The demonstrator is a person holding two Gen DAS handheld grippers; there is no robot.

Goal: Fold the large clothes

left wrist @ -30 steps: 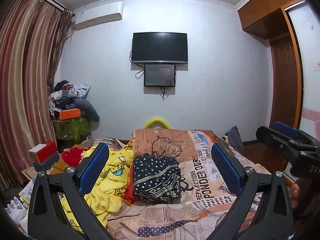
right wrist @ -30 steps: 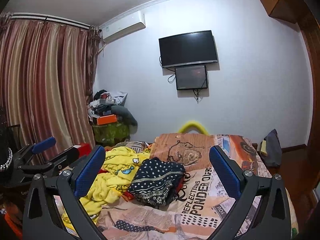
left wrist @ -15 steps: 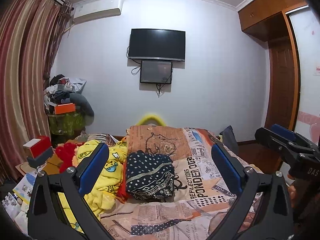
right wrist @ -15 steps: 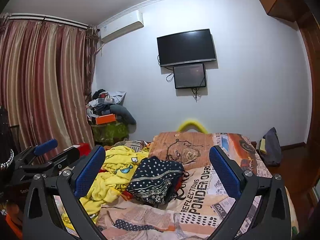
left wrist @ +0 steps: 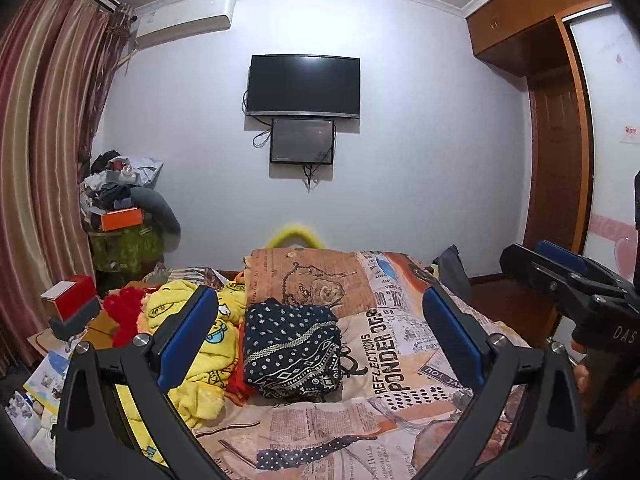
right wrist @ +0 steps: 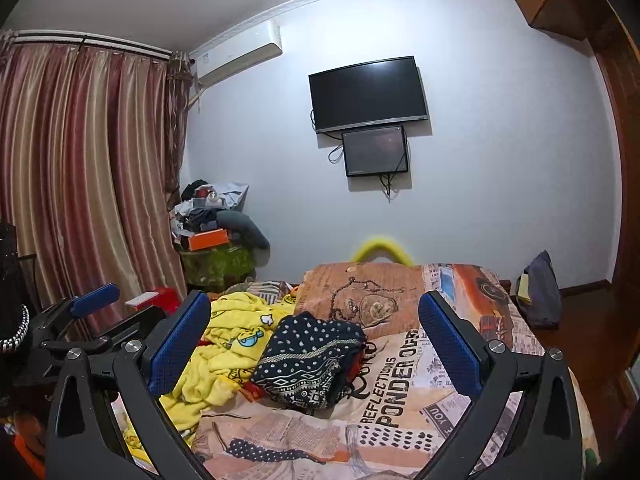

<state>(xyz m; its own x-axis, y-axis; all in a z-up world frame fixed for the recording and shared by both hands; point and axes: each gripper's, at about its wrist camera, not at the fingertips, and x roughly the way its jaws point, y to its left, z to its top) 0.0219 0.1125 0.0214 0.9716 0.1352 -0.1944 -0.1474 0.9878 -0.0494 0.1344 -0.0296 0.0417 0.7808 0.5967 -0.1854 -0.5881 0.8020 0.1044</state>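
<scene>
From the left wrist camera, your left gripper (left wrist: 320,340) is held up above the near end of the bed with its blue-padded jaws spread wide and nothing between them. Framed in that gap, the navy dotted garment folded into a thick square bundle (left wrist: 292,346) lies on the newspaper-print bedspread (left wrist: 400,344), its left edge touching the crumpled yellow cartoon-print fleece garment (left wrist: 192,344), which sprawls loose and unfolded towards the left side of the bed. At the right edge of this view your right gripper (left wrist: 560,276) shows side-on, also off the cloth. From the right wrist camera, that right gripper (right wrist: 316,338) is likewise spread fully apart and holds nothing; the navy bundle (right wrist: 308,354) sits between and beyond its pads, and the yellow fleece (right wrist: 224,340) lies just to its left, bunched with no clear hem or sleeve showing. Your left gripper (right wrist: 96,300) appears low at the left of this view. I judge that one piece is done and you are between garments, with the yellow one next. That calls for bringing both tools down to it, finding two edges or corners well apart, pinching them, and drawing it onto the clear stretch of bedspread nearest you to spread it flat before any fold.
</scene>
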